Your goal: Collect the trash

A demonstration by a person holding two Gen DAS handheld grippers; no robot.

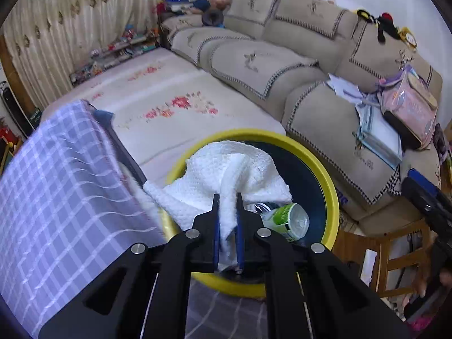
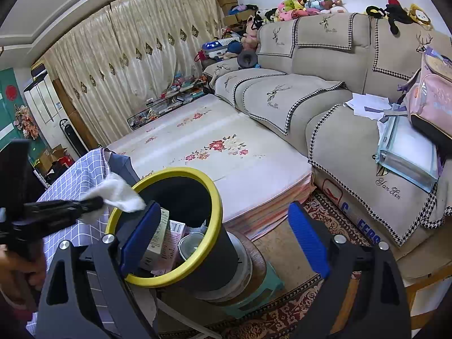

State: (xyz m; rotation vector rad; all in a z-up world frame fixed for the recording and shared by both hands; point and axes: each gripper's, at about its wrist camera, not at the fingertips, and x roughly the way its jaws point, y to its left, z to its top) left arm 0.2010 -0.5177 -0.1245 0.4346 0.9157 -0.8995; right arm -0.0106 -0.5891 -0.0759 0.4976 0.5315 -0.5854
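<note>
You've got a crumpled white tissue (image 1: pixel 226 175) pinched at one corner, its loose folds fanning out over the near rim of the bin (image 1: pixel 334 197). That bin is a black cylinder with a yellow rim, upright on a stool beside the checked cloth. Inside it you can see a clear bottle (image 1: pixel 288 221) with a green label on its side, plus cartons (image 2: pixel 159 234) and a round cup (image 2: pixel 192 244).
</note>
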